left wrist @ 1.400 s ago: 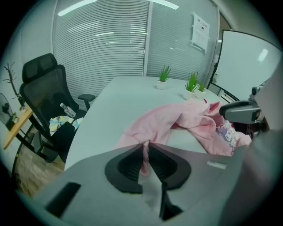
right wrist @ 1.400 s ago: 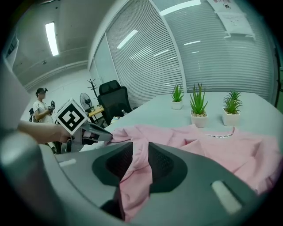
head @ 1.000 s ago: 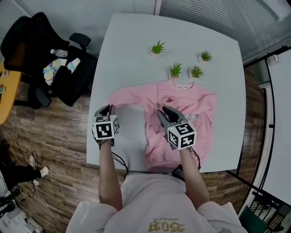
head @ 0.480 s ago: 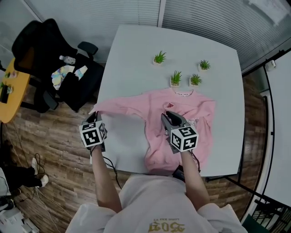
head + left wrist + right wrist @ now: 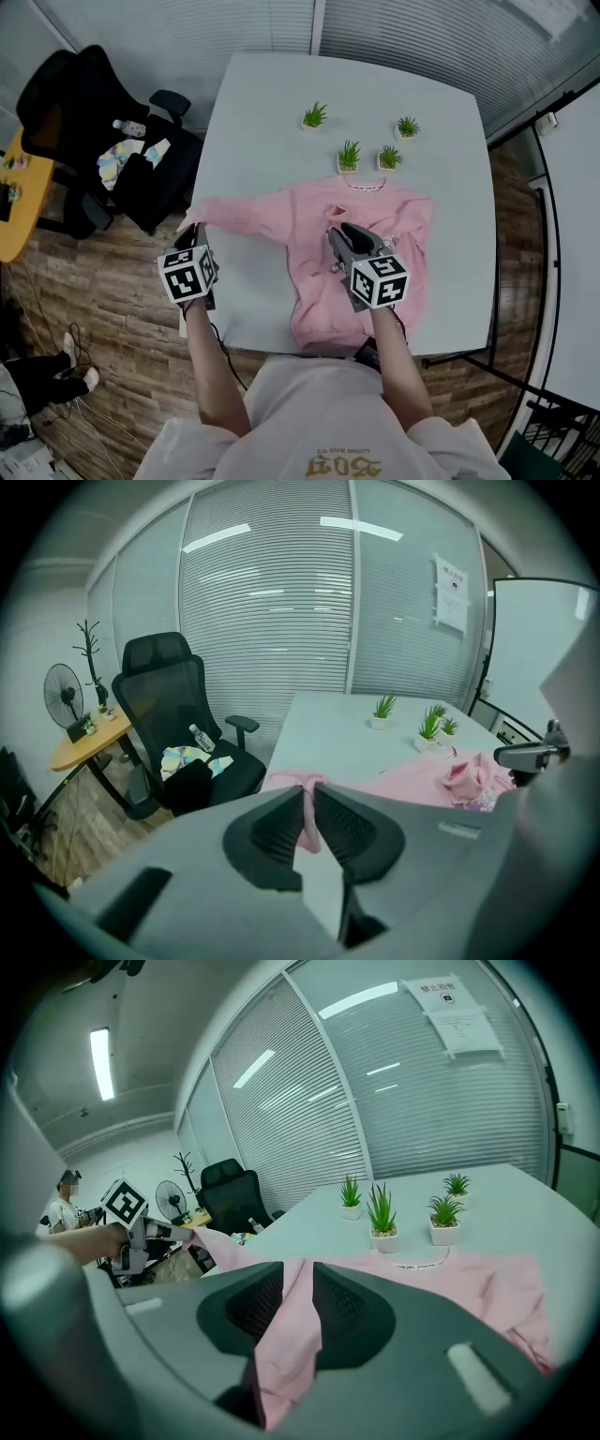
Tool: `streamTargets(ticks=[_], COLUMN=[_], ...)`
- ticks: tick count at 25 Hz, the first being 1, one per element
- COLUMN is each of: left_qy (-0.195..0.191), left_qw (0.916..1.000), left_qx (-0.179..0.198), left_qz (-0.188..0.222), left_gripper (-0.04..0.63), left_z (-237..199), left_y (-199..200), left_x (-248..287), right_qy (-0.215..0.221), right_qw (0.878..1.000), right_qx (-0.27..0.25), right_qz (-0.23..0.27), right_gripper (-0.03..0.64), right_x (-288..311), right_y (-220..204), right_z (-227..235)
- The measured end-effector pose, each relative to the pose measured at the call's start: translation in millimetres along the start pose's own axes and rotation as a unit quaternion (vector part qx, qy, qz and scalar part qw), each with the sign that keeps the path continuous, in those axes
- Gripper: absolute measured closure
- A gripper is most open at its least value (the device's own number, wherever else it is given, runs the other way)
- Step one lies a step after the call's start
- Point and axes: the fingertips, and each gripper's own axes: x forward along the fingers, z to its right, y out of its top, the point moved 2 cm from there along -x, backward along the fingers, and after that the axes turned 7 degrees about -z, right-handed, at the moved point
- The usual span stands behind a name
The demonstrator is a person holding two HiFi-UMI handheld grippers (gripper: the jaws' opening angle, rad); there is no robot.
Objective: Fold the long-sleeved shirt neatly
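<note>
A pink long-sleeved shirt (image 5: 375,225) lies on the white table (image 5: 281,103), collar toward the plants. Its left sleeve (image 5: 248,214) stretches out to the table's left edge. My left gripper (image 5: 192,234) is shut on the sleeve's cuff (image 5: 306,799), which hangs between the pads, lifted off the table. My right gripper (image 5: 339,239) is shut on a fold of the shirt's body (image 5: 291,1326) near its middle, pulled up above the table. In the right gripper view the sleeve runs taut toward the left gripper (image 5: 141,1234).
Several small potted plants (image 5: 349,155) stand on the table beyond the collar. A black office chair (image 5: 103,141) with a bottle and cloths on it stands left of the table. A yellow side table (image 5: 14,197) is at the far left. Glass walls with blinds surround the room.
My left gripper has moved left and up with the cuff, drawing the sleeve out straight past the table's edge. The right gripper has risen slightly with its fold of shirt.
</note>
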Motion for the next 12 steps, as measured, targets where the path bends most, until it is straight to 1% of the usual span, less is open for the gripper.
streamTargets(ticks=[5, 12], left_qy=[-0.024, -0.047], left_qw=[0.9996, 0.9983], left_qx=[-0.002, 0.007], left_qz=[0.016, 0.034], left_gripper=[0.555, 0.555], left_z=[22.2, 53.5], left_y=[8.2, 19.9], left_x=[-4.4, -17.6], right_qy=[-0.007, -0.012], right_qw=[1.0, 1.0], right_qx=[0.0, 0.004], right_qz=[0.004, 0.01], right_gripper=[0.503, 0.505], right_x=[-10.5, -29.1], right_y=[0.7, 1.2], right_z=[6.3, 16.4])
